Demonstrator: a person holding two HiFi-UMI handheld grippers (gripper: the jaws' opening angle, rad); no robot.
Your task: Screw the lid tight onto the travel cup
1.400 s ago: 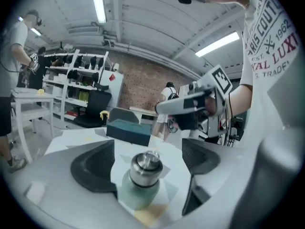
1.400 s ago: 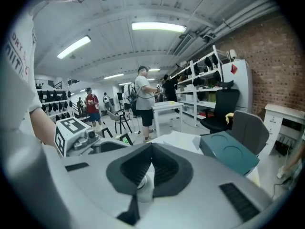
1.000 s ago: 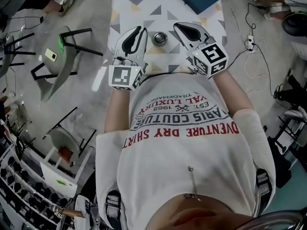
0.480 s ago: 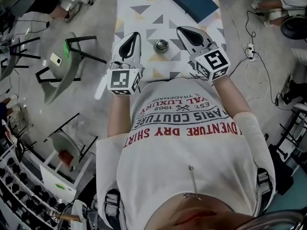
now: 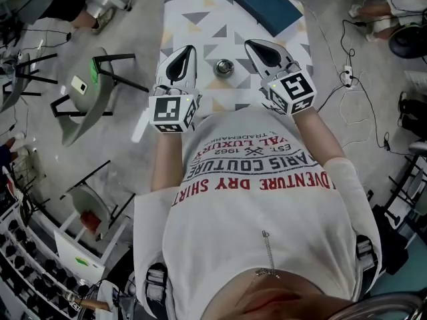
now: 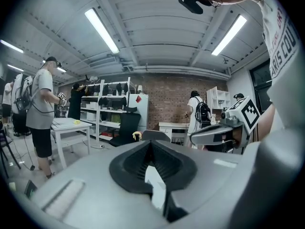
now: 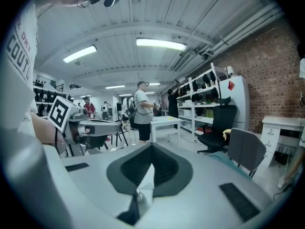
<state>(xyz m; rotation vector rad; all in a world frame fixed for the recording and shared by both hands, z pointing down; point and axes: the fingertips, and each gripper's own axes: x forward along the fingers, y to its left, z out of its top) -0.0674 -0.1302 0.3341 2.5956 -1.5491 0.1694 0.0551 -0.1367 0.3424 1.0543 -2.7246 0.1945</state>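
K: Since a second ago, head view: our right gripper (image 5: 253,45) has lifted slightly. The travel cup (image 5: 223,67) hasn't shifted on the table (image 5: 200,19).
M: Agreed. Cup stands upright between our right and left gripper (image 5: 187,51), neither touching it. Shiny round top; we can't tell whether it's screwed tight, or what's inside.
K: Left gripper view: tongs pressed together, nothing between.
M: Right gripper view: same, pinched closed on nothing.
K: Step? We judge it fits either poised before reaching or backed off after tightening.
M: Any fresh grip on the cup would need the jaws spread first.
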